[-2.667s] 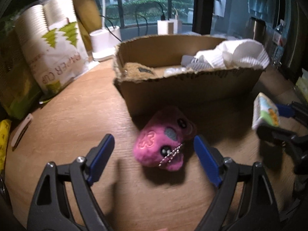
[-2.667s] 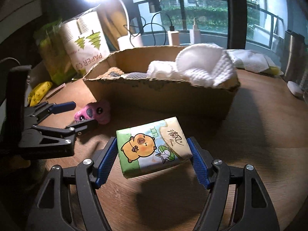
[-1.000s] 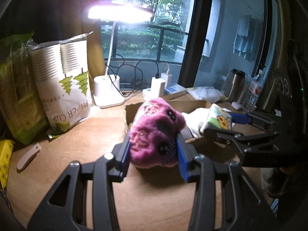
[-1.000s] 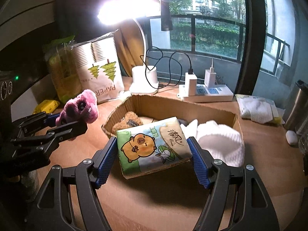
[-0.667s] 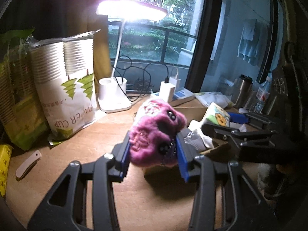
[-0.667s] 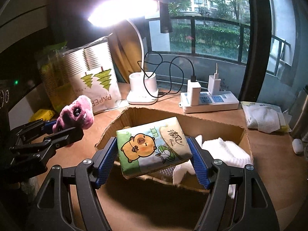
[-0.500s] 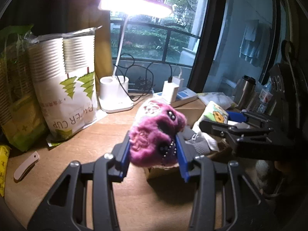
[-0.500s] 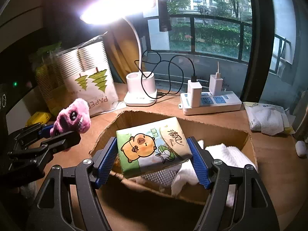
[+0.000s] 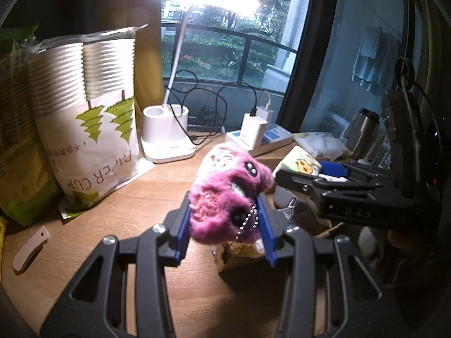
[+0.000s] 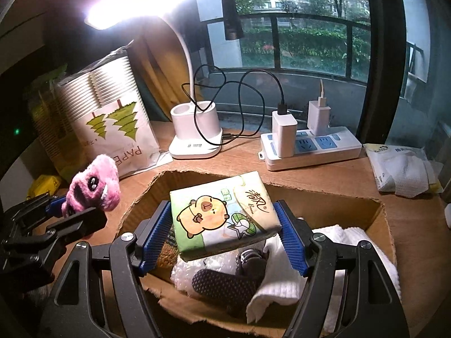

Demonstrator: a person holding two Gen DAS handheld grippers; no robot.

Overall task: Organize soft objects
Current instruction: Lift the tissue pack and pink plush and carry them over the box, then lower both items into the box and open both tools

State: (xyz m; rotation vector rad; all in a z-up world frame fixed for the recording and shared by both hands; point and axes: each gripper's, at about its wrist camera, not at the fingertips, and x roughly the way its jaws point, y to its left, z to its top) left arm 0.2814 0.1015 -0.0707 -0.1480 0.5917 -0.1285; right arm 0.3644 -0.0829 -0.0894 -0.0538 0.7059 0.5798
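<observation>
1. The left claw (image 9: 225, 225) is clamped narrowly on a fuzzy pink plush toy (image 9: 225, 197), rounded, with bead eyes and a small bead chain, held in the air above the wooden desk (image 9: 84, 242).
2. The right claw (image 10: 224, 236) stands wide, its ribbed blue pads pressing the ends of a glossy rectangular tissue pack (image 10: 222, 214) printed with a cartoon capybara.
3. The pack hangs over the open cardboard box (image 10: 282, 188) with its ragged rim.
4. Only the right wrist view looks into the box: a white knitted cloth (image 10: 284, 284), a dark dotted sock (image 10: 222, 281) and crinkly bubble wrap (image 10: 186, 273).
5. Both claws tilt downward, the left one just beside the box's left edge.
6. Along the desk's far edge stand a white lamp (image 10: 194, 132), a power strip (image 10: 310, 148) and a paper cup bag (image 9: 84, 129).
</observation>
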